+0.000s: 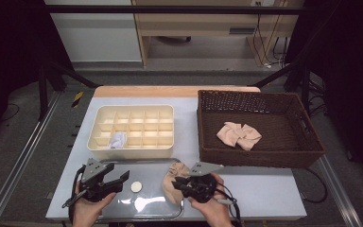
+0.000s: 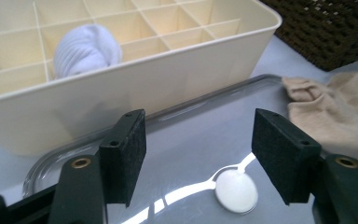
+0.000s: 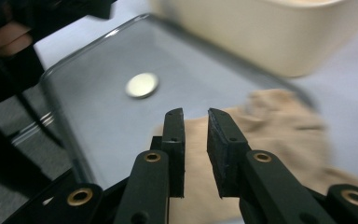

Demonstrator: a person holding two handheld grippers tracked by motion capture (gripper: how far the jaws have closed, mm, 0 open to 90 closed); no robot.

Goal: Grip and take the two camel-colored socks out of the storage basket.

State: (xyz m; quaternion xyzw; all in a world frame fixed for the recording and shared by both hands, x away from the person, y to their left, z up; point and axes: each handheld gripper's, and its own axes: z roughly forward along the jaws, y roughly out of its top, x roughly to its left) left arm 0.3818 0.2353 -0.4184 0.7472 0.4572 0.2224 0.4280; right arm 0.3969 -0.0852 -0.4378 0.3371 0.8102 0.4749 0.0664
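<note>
A grey table (image 1: 264,189) is set with a dark woven basket (image 1: 312,146) at the right, in which a beige sock (image 1: 239,135) lies crumpled, and a cream plastic box (image 1: 132,152) of small square compartments at the left, with a white rolled sock (image 2: 87,50) sitting in a compartment near the front left corner. A glossy metal tray (image 2: 191,140) is placed just in front of the box, and a small white disc (image 2: 236,191) rests on it. The thing being worked, a soft tan sock (image 3: 261,126), is draped limply over the tray's right end, partly on the table. The right gripper (image 3: 196,116) is held just above that sock with its jaws drawn narrow, a slim gap between the pads and no cloth seen pinched in it. The left gripper (image 2: 200,140) is held over the tray with jaws wide and nothing between them. For the step to be done well, a thick fold should be taken rather than a single thin layer, since the knit is slack and slippery on the polished tray, and the left gripper could be used to pin or gather the loose end
</note>
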